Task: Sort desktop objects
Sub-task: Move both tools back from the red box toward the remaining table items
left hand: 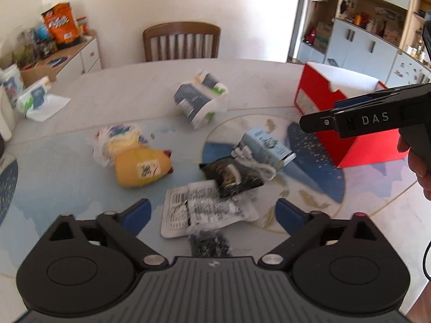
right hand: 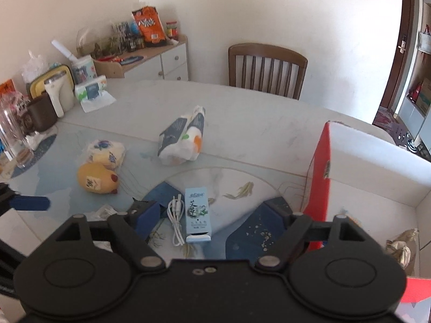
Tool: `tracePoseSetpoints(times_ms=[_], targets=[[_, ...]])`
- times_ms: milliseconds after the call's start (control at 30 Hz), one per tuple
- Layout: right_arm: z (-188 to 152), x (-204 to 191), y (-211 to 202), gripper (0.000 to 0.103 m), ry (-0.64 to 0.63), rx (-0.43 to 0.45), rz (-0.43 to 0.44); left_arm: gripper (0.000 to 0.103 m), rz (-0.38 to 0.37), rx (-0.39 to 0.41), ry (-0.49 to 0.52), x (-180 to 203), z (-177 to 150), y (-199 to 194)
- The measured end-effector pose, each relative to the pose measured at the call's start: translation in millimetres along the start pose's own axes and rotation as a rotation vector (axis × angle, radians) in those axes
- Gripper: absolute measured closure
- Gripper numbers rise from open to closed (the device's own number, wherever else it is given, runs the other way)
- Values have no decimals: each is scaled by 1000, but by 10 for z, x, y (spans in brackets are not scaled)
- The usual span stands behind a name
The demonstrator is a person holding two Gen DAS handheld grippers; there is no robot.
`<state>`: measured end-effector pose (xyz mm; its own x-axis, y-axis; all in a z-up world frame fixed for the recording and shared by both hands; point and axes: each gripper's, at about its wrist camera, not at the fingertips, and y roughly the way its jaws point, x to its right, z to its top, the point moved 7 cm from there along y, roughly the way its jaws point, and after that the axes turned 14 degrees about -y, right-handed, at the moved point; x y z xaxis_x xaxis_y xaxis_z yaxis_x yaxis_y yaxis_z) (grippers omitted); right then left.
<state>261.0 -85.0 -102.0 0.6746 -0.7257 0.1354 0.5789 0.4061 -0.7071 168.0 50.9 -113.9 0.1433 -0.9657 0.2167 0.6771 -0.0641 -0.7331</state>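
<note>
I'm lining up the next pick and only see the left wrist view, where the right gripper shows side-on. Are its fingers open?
Observer: Yes. The right wrist view shows the right gripper with its fingers spread wide. The light blue carton is seen between them, not gripped.
Operator: Is anything in the red box already?
Observer: A crumpled gold wrapper appears to lie inside the red box.
Operator: Any clutter beyond my left edge?
Observer: A clear glass stands at the left edge of the table.
</note>
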Motion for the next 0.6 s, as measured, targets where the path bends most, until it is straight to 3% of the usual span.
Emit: tracePoseSetpoints(times_ms=[233, 600], targets=[[-83, -35, 291, 23, -20, -47, 9, 0, 16, -31, -38, -86, -182, 159], [-133, -79, 584, 26, -54, -90, 19, 0, 56, -77, -16, -113, -346, 334]])
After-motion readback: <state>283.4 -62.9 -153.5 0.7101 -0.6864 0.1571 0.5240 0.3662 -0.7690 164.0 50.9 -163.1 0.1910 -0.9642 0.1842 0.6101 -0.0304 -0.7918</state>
